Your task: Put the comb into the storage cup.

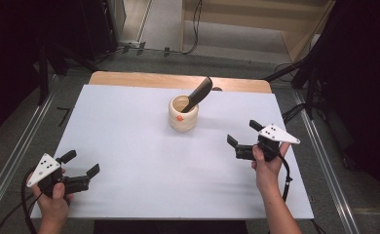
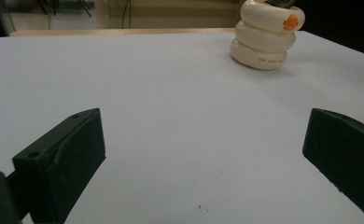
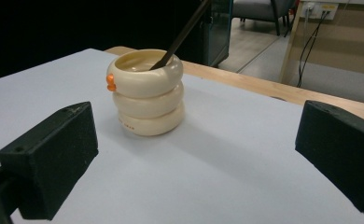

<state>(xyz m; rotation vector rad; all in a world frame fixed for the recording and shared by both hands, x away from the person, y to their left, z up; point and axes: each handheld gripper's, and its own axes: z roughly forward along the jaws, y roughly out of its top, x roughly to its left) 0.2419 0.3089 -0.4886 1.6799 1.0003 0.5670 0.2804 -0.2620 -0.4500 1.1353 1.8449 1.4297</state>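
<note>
Cream ceramic pot [image 1: 183,114] shaped like three stacked rounded rings, glossy, with a small orange knob [image 1: 179,117] on the upper ring; standing upright toward the far middle of the table, well apart from both grippers. Dark, flat-handled utensil [image 1: 199,92] leaning inside the pot, handle tilted up toward the far right. Faint red lettering on the bottom ring [image 2: 269,60], too small to read.

Left gripper [image 1: 83,169] at the near left corner, held in a hand [image 1: 55,201], black blocky jaws spread wide with nothing between them, bare tabletop showing in the gap. Right gripper [image 1: 244,133] at the right edge, held in the other hand [image 1: 266,165], jaws likewise spread apart and empty, aimed toward the pot. Grey three-cornered plate on top of each.

Matte white sheet [image 1: 129,146] covering the table, smooth and plain, with a strip of pale wood [image 1: 154,80] exposed along the far edge. Grey floor around, metal rails at both sides, dark curtains left and right, black cables on the floor beyond
</note>
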